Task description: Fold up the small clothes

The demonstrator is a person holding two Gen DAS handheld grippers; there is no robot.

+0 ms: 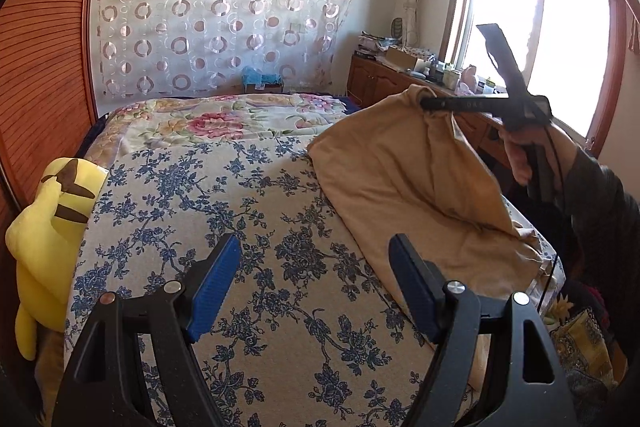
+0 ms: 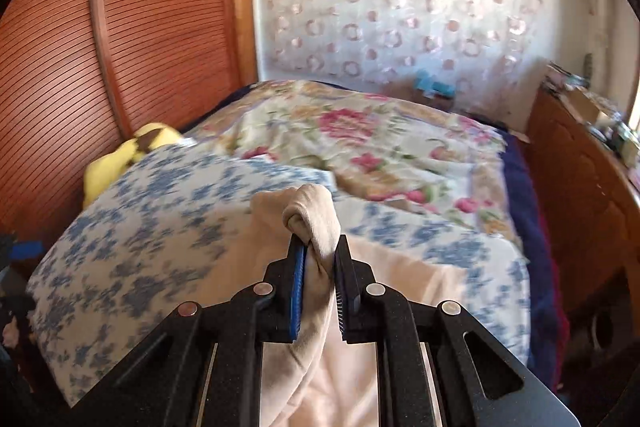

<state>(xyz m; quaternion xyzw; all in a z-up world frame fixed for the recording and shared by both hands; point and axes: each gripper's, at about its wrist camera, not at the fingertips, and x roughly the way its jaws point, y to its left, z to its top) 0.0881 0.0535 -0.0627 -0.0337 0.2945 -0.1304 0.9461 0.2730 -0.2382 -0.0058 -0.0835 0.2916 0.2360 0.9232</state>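
Beige garment (image 2: 316,219) bunched in right gripper's (image 2: 320,291) clenched jaws (corner lifted); left gripper (image 1: 316,291) released.

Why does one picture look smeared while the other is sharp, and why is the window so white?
Right wrist view: the blue-flowered bedspread is smeared by motion, yet the beige cloth pinched in the right gripper stays crisp. Left wrist view: sharp, but the wood-framed window is blown out by daylight, and the fisheye lens bends its frame.
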